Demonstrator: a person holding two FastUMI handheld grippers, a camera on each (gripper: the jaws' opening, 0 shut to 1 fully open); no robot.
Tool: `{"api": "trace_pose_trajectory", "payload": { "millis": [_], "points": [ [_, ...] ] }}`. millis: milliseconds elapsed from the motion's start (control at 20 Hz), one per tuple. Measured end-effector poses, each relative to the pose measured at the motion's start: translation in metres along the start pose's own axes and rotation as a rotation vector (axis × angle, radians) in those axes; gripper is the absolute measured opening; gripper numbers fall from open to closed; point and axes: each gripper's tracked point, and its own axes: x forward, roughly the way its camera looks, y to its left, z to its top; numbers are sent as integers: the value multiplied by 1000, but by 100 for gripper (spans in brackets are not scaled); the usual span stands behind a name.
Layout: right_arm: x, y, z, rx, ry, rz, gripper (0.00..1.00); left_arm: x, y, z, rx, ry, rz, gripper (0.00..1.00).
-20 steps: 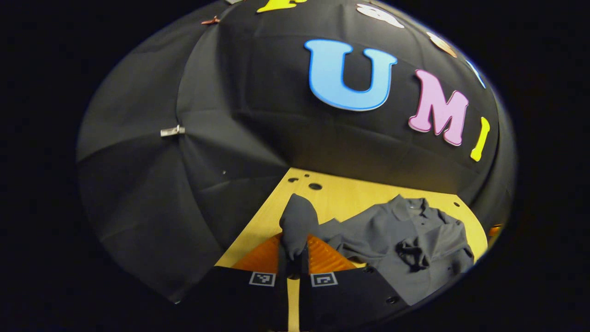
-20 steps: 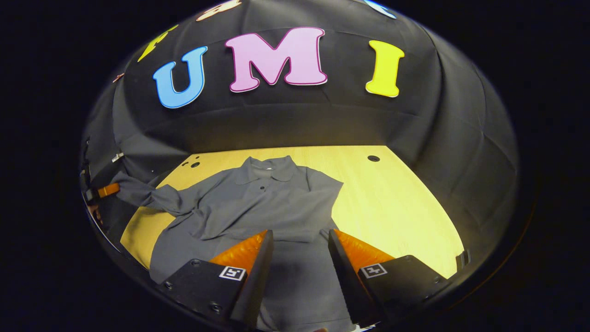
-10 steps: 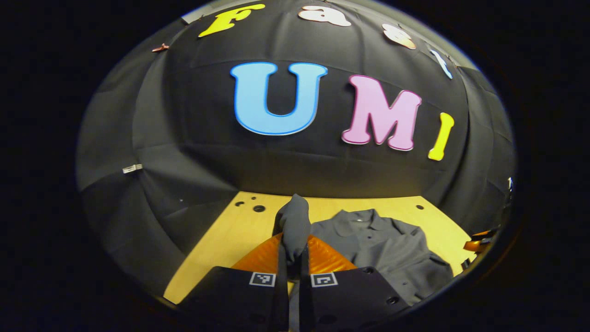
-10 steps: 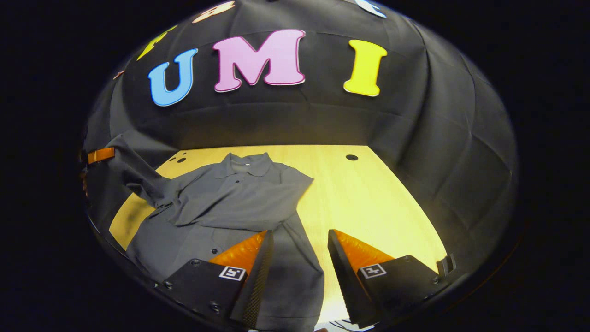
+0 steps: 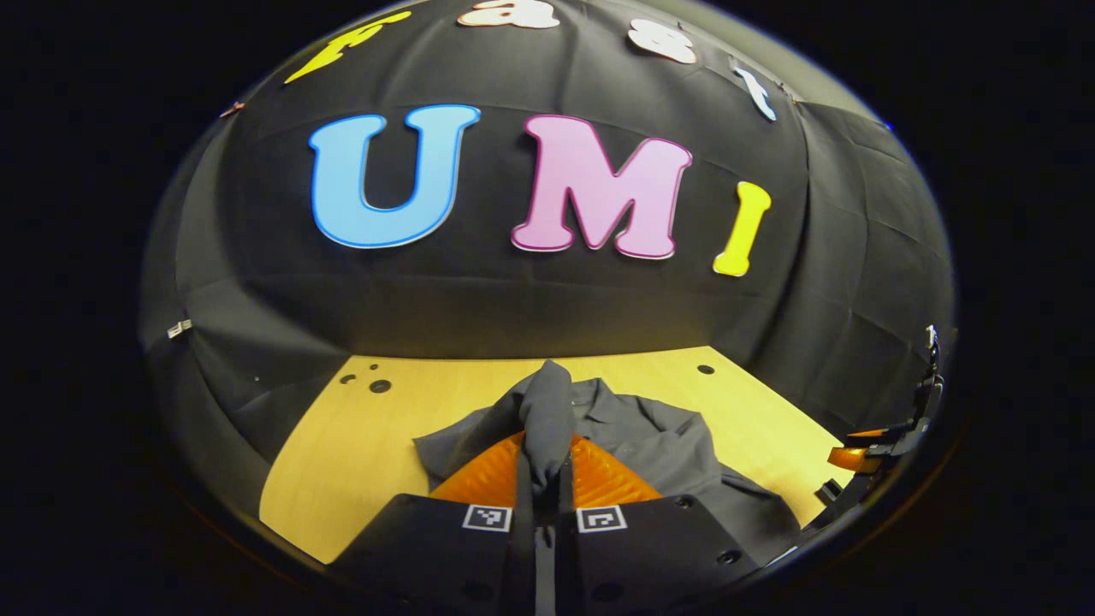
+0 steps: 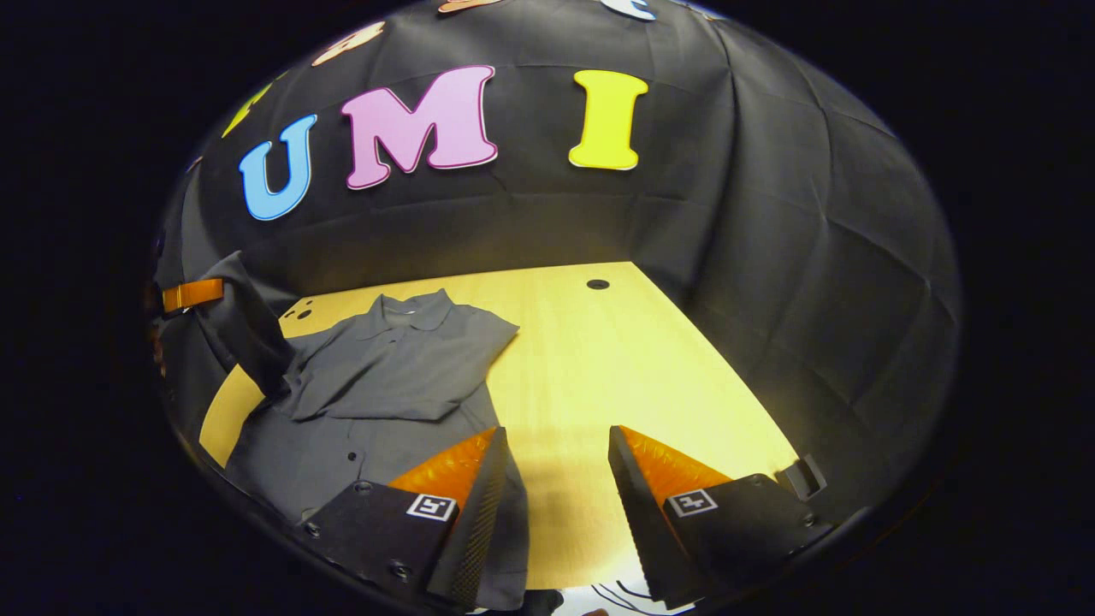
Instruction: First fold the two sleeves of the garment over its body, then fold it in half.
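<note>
A grey collared shirt [image 6: 376,376] lies flat on the yellow wooden table [image 6: 616,359], collar toward the wall. One sleeve [image 6: 411,389] is folded across its chest. The other sleeve [image 5: 547,411] is lifted off the table, and my left gripper [image 5: 546,466] is shut on its end, held above the shirt [image 5: 676,445]. In the right gripper view the left gripper [image 6: 192,293] shows at the far left with that sleeve [image 6: 248,329] hanging from it. My right gripper [image 6: 556,462] is open over bare table, just right of the shirt's hem, holding nothing. It appears in the left gripper view as the right gripper [image 5: 864,453].
The black cloth wall closes the table's back and sides. Small round holes [image 6: 598,283] mark the far tabletop, with more holes [image 5: 375,386] at the far left corner. Bare wood stretches to the right of the shirt.
My left gripper has carried the lifted sleeve from the table's left side in over the shirt. The right gripper has slid right, off the shirt's lower body onto bare table.
</note>
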Motion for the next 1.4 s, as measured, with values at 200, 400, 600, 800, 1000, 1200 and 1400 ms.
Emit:
{"api": "trace_pose_trajectory", "payload": {
  "millis": [200,400,600,800,1000,1200,1400],
  "points": [
    [-6,-20,-15,9,31,-8,74,24,-42,-30,23,59,-43,13],
    [-9,-37,-24,-31,54,-3,74,47,-70,-70,51,132,-57,14],
    [-10,-51,-26,-65,73,6,86,73,-86,-113,103,203,-58,14],
    [-7,-69,-33,-65,93,16,80,92,-107,-143,178,250,-71,13],
    [2,-85,-41,-61,111,35,80,107,-123,-170,206,289,-69,14],
    [8,-83,-49,-78,120,60,80,112,-136,-187,196,324,-81,23],
    [6,-72,-54,-80,121,91,80,111,-159,-192,166,337,-124,48]
  ]
}}
